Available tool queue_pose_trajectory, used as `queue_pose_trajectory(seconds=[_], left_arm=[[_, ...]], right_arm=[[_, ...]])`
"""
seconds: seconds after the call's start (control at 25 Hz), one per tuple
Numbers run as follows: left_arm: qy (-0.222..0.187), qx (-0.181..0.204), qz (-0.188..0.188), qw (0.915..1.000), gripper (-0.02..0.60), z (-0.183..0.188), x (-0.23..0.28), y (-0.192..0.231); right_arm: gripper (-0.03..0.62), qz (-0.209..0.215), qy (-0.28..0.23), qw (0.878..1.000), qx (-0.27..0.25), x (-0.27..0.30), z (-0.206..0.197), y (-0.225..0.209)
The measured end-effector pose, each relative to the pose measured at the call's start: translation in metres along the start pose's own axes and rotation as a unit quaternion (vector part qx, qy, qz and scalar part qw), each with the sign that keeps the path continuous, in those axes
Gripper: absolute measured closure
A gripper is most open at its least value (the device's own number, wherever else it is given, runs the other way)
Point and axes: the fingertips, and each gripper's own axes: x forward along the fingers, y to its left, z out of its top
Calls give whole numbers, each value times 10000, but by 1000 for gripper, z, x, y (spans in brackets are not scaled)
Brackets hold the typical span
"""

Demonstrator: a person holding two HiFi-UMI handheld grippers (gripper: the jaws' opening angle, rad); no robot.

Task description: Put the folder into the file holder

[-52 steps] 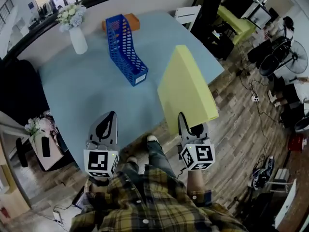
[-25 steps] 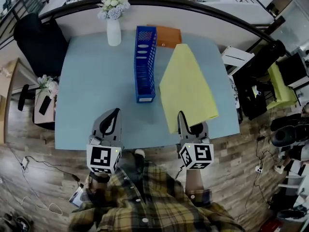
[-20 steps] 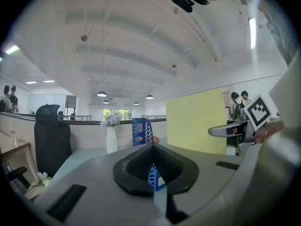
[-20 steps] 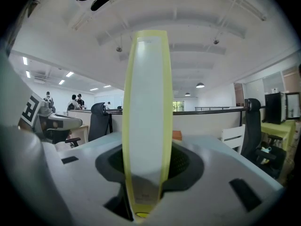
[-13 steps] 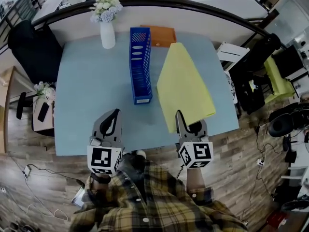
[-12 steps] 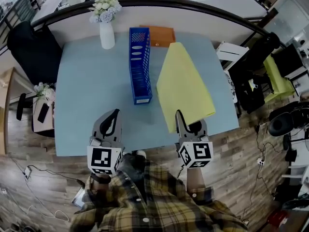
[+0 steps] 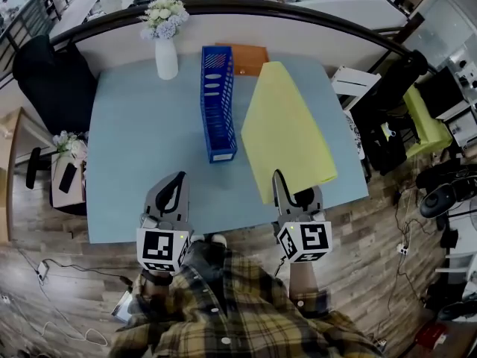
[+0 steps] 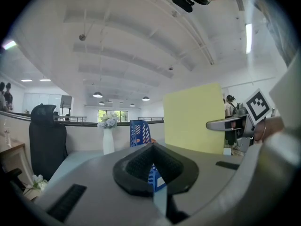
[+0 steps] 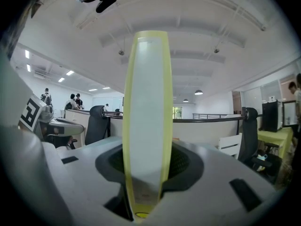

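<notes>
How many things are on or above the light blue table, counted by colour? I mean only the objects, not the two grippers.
Yellow: 1, the folder
Blue: 1, the file holder
White: 1, the vase
Orange: 1, the flat item
Total: 4

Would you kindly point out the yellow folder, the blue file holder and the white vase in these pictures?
yellow folder [image 7: 287, 133]: head view, middle of its broad face.
blue file holder [image 7: 215, 99]: head view, its perforated wall.
white vase [image 7: 166, 58]: head view, its body.
</notes>
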Motion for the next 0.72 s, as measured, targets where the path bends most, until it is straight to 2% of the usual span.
queue_pose_trajectory(seconds=[0.36,0.72], left_arm=[[-7,-6,19,10000,588,-3,-11,8],[21,-31,113,9999,588,-6,-16,16]], right_arm=[[428,138,-304,9994,-21,1,27,18],[428,311,-411,9987,23,22,37,35]])
